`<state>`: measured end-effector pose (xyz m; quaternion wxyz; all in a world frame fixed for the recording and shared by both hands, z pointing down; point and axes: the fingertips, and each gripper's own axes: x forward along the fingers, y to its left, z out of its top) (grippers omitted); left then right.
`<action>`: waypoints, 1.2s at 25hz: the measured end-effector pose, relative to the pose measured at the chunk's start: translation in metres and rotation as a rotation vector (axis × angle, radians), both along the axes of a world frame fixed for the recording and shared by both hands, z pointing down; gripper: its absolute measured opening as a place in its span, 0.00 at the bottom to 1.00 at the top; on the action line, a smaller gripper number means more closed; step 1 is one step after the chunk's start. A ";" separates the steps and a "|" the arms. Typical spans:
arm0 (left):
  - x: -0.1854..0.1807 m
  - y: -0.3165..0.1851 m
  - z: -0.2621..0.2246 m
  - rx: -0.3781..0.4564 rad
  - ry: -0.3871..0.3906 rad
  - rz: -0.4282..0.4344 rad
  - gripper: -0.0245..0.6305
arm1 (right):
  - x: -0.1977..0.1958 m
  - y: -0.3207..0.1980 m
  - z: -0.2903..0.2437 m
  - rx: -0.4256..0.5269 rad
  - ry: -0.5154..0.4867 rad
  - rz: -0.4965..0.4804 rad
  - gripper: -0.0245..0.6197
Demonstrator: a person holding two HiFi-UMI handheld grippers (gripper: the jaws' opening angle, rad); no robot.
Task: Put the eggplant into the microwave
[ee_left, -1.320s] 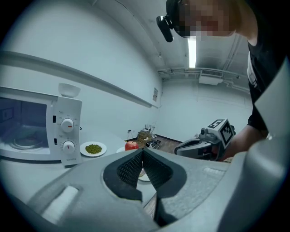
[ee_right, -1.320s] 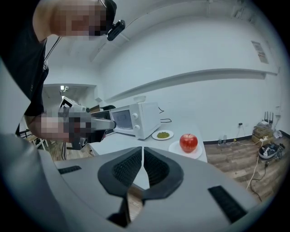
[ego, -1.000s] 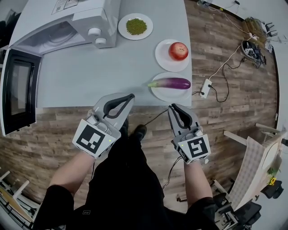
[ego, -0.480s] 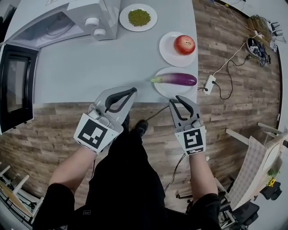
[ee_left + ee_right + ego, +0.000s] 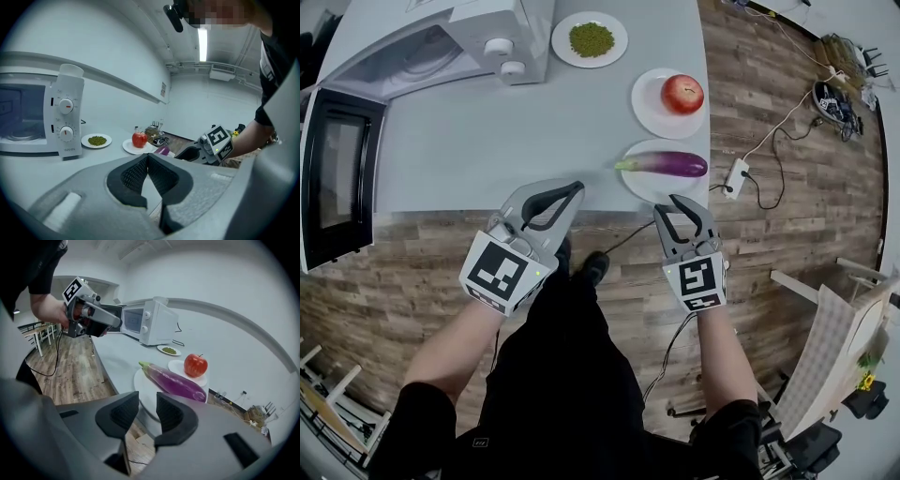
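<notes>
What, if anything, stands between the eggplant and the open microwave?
Nothing visible. Only bare table lies between the eggplant and the microwave, whose door stands open. The apple and the small plate sit off that line.

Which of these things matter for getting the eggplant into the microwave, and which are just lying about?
For the job: eggplant; microwave, door open.
Lying about: apple; plate of green beans; power strip on the floor.
</notes>
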<state>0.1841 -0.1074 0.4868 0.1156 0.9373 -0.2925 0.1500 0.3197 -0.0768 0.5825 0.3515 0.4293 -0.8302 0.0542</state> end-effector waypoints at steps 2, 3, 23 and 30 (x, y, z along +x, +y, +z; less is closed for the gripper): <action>-0.002 0.001 -0.003 0.001 -0.006 0.000 0.05 | 0.001 0.000 0.001 0.000 0.030 -0.011 0.24; -0.003 0.001 -0.004 0.002 -0.008 -0.001 0.05 | 0.001 0.001 0.001 -0.002 0.039 -0.017 0.24; -0.022 -0.001 -0.013 0.007 -0.029 -0.016 0.05 | 0.004 -0.015 0.018 0.018 0.319 -0.044 0.21; -0.024 -0.007 -0.009 0.002 -0.029 -0.017 0.05 | -0.008 -0.021 0.020 0.085 0.469 -0.138 0.15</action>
